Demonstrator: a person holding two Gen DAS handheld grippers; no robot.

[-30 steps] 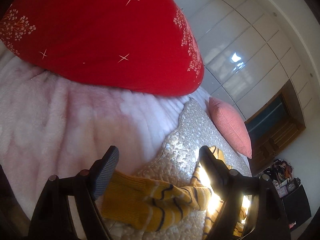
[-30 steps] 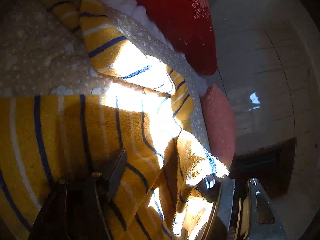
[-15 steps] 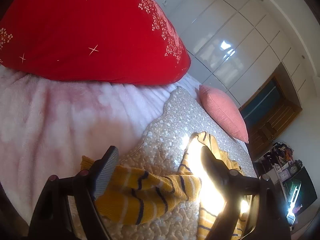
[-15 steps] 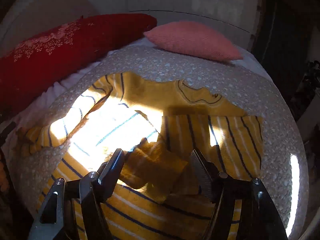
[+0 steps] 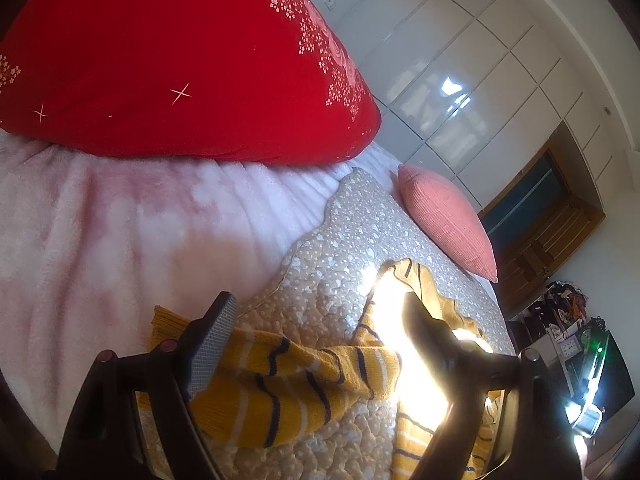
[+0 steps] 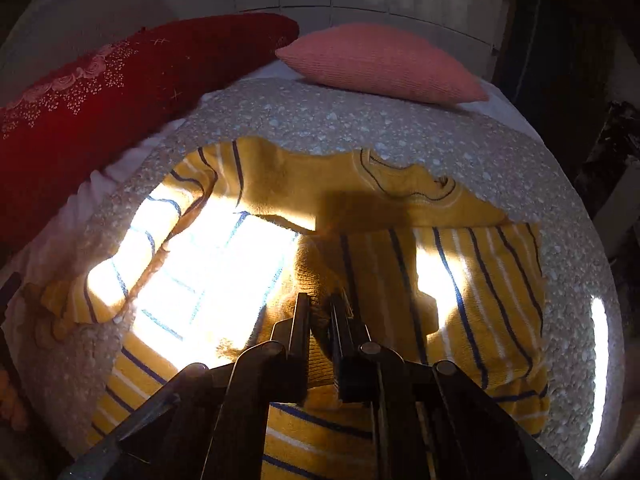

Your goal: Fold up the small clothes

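Observation:
A small yellow sweater (image 6: 400,248) with dark blue and white stripes lies spread on a speckled beige quilt (image 6: 320,116). Its right sleeve is folded across the body. My right gripper (image 6: 320,300) is shut on the cuff of that folded sleeve (image 6: 316,276), over the sweater's middle. In the left wrist view the left sleeve (image 5: 288,392) lies stretched out on the quilt (image 5: 352,240). My left gripper (image 5: 320,328) is open, its fingers either side of that sleeve and just above it. Bright sun glare hides part of the sweater.
A large red pillow (image 5: 168,60) lies on a pink fleece blanket (image 5: 100,220) at the left. A pink cushion (image 5: 448,220) rests at the quilt's far edge. White wardrobe doors (image 5: 472,80) stand behind. Cluttered shelves (image 5: 568,320) are at the right.
My right gripper has closed on the folded sleeve's cuff; it was open half a second ago. My left gripper stays open and has drawn back slightly along the left sleeve.

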